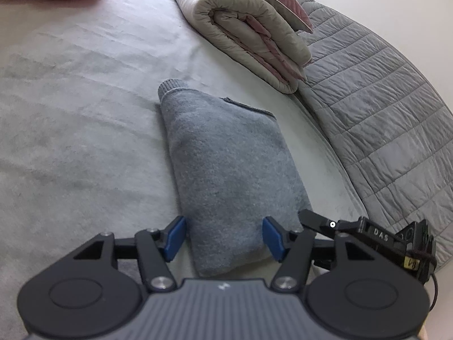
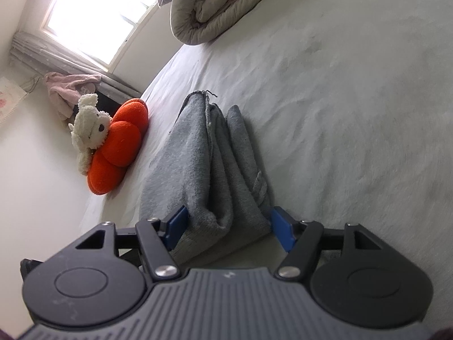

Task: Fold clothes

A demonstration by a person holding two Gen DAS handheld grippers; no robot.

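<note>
A grey-blue knit garment [image 1: 226,155] lies folded into a narrow stack on the pale bed sheet [image 1: 70,113]. My left gripper [image 1: 224,238] straddles the stack's near end. Its blue pads [image 1: 175,236] stand apart on either side of the fabric without squeezing it, so it is open. My right gripper [image 2: 228,225] is rolled onto its side at the stack's near right corner. The folded layers [image 2: 215,170] sit between its spread pads, which rest against the cloth without pinching it. In the left wrist view the right gripper [image 1: 368,235] shows as a black body beside the garment.
A rolled beige and pink duvet [image 1: 249,28] and a grey quilted cover [image 1: 382,99] lie along the bed's far right. An orange cushion [image 2: 119,147] with a white plush toy [image 2: 89,127] sits at the bed's edge by the wall, below a window [image 2: 99,14].
</note>
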